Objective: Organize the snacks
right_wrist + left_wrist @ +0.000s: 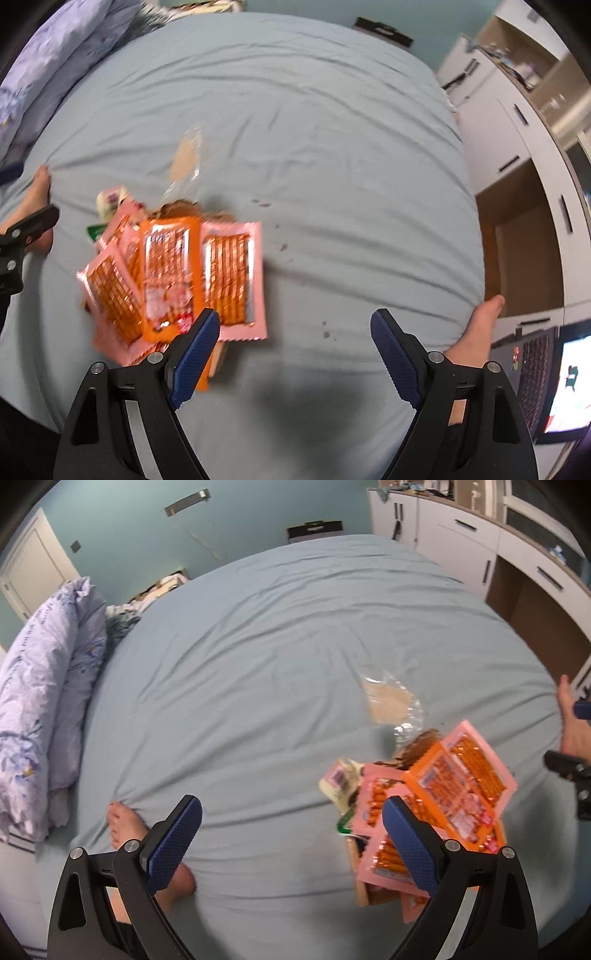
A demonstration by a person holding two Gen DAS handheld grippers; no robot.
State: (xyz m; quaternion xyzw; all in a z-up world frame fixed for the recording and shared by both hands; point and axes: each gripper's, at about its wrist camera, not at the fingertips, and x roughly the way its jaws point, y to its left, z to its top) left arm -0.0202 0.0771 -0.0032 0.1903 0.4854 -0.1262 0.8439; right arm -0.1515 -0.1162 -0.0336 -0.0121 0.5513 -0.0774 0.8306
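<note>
Pink and orange snack packets (173, 273) on bed (332, 147), printing blurred unreadable, left gripper (291, 834) and right gripper (295, 343) both agape, empty

On the pale blue bed (295, 110) lie three pink sausage packets (232, 273), one orange sausage packet (168, 273), one clear plastic wrapper (184, 155).

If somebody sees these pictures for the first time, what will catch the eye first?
First, the heap of pink and orange plastic snack packets, bright on the pale blue bed sheet. Then a clear crumpled plastic bag lying just beyond the heap. In front, both grippers' jaws stand open and empty.
</note>
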